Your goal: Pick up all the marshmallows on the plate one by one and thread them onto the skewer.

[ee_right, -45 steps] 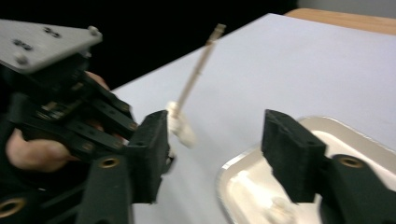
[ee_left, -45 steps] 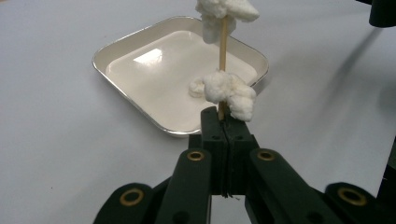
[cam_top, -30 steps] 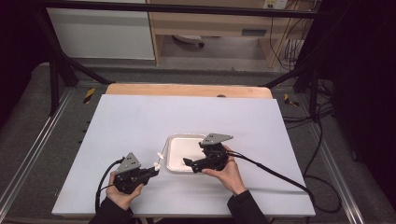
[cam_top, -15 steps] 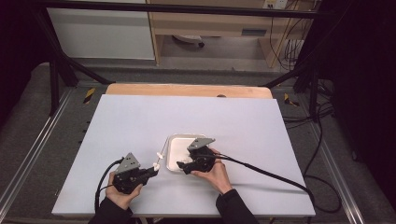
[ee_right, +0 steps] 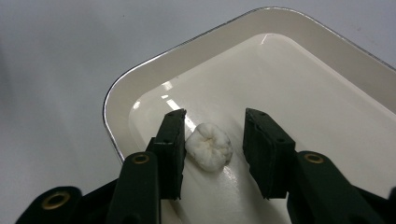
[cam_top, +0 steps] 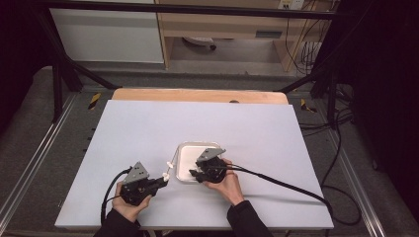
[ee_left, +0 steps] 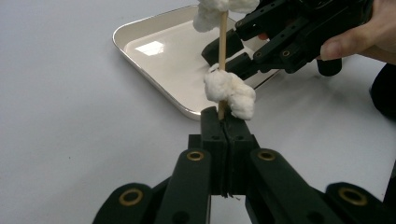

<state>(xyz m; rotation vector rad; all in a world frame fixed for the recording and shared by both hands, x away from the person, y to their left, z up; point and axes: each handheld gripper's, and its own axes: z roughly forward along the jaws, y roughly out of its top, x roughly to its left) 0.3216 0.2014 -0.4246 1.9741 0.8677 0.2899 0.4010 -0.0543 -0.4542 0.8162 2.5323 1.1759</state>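
Note:
My left gripper (ee_left: 223, 119) is shut on the lower end of a wooden skewer (ee_left: 223, 42), which stands up from its jaws. Two white fluffy lumps are threaded on the stick, one just above the jaws (ee_left: 229, 92) and one higher (ee_left: 219, 11). In the high view this gripper (cam_top: 162, 179) sits left of a shallow cream tray (cam_top: 184, 147). My right gripper (ee_right: 212, 135) reaches down into the tray (ee_right: 140, 74), and its jaws have just been closing. A loose white lump (ee_right: 210, 147) lies between them, against the left pad and apart from the right one.
The tray rests on a wide white tabletop (cam_top: 148, 128) with a wooden strip (cam_top: 197, 95) along the far edge. A black cable (cam_top: 276, 182) trails right from my right gripper. Dark metal frame rails run along both sides.
My right hand has come left and down into the near-left part of the tray, and its jaws have narrowed around the loose lump. The left hand holds still.

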